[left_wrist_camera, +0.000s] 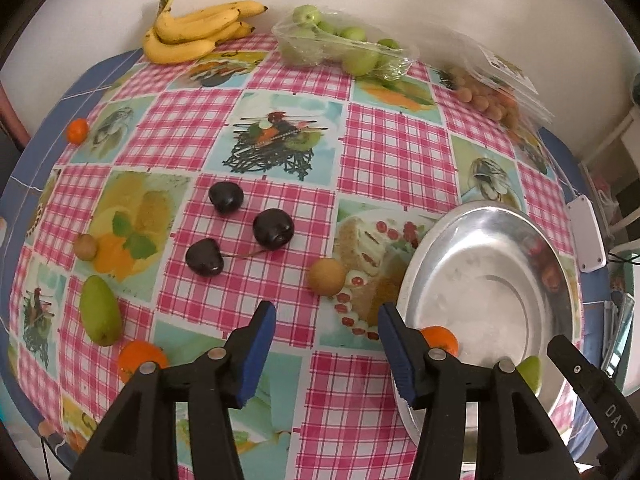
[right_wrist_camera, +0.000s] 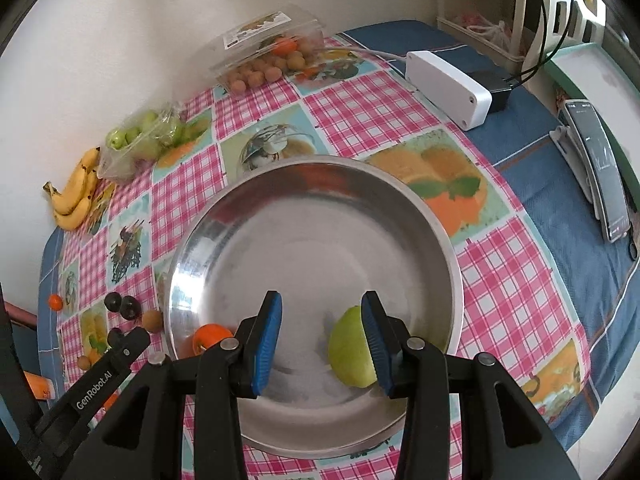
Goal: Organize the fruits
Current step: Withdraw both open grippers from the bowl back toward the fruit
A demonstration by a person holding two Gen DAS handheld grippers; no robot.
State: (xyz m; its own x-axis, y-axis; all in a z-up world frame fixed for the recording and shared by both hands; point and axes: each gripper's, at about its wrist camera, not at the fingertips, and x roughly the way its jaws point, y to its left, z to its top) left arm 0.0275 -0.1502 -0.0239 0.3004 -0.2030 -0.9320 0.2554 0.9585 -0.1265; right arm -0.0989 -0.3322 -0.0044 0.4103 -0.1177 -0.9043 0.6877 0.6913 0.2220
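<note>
A steel bowl (right_wrist_camera: 400, 216) (left_wrist_camera: 460, 232) sits on the checkered tablecloth. In it lie a green fruit (right_wrist_camera: 352, 352) (left_wrist_camera: 530, 372) and a small orange (right_wrist_camera: 210, 338) (left_wrist_camera: 440, 338). My right gripper (right_wrist_camera: 322, 340) is open over the bowl, the green fruit resting against the inside of its right finger. My left gripper (left_wrist_camera: 326, 344) is open and empty, just left of the bowl. On the cloth lie three dark plums (left_wrist_camera: 226, 197) (left_wrist_camera: 273, 227) (left_wrist_camera: 204, 258), a brown round fruit (left_wrist_camera: 326, 276), a green mango-like fruit (left_wrist_camera: 99, 310), and two more oranges (left_wrist_camera: 138, 358) (left_wrist_camera: 77, 131).
Bananas (left_wrist_camera: 196, 30), a bag of green fruits (left_wrist_camera: 344, 46) and a clear box of small brown fruits (left_wrist_camera: 492, 88) line the back wall. A small brown fruit (left_wrist_camera: 86, 246) lies at left. A white box (right_wrist_camera: 448, 86) and a phone on a stand (right_wrist_camera: 600, 168) are to the right.
</note>
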